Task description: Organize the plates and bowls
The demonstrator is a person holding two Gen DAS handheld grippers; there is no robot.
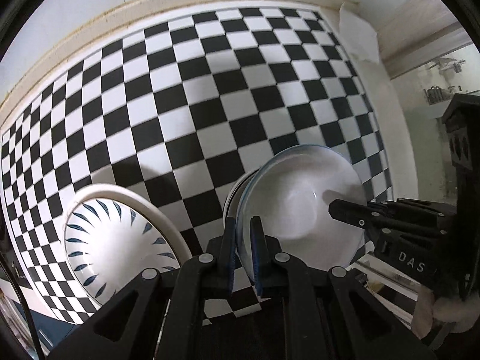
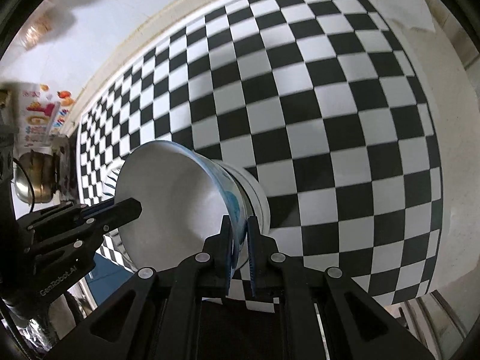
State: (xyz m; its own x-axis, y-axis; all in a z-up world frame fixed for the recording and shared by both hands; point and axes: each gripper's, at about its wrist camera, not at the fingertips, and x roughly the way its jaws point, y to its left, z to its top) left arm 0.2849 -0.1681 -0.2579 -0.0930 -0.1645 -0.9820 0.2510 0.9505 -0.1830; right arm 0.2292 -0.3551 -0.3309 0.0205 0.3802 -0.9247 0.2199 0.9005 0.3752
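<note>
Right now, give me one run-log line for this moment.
left gripper: shut on rim of white blue-rimmed bowl | right gripper: shut on same bowl's opposite rim | bowl tilted, stacked on second white bowl | white plate with blue leaf pattern alongside

White bowl (image 1: pixel 303 210), blue-leaf plate (image 1: pixel 117 246), black-and-white checkered cloth (image 1: pixel 210 90)

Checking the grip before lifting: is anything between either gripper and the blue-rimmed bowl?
Nothing visible. The left gripper and right gripper are each shut on the rim of the bowl, at opposite sides. Another white dish sits behind it; the patterned plate lies to the side.
</note>
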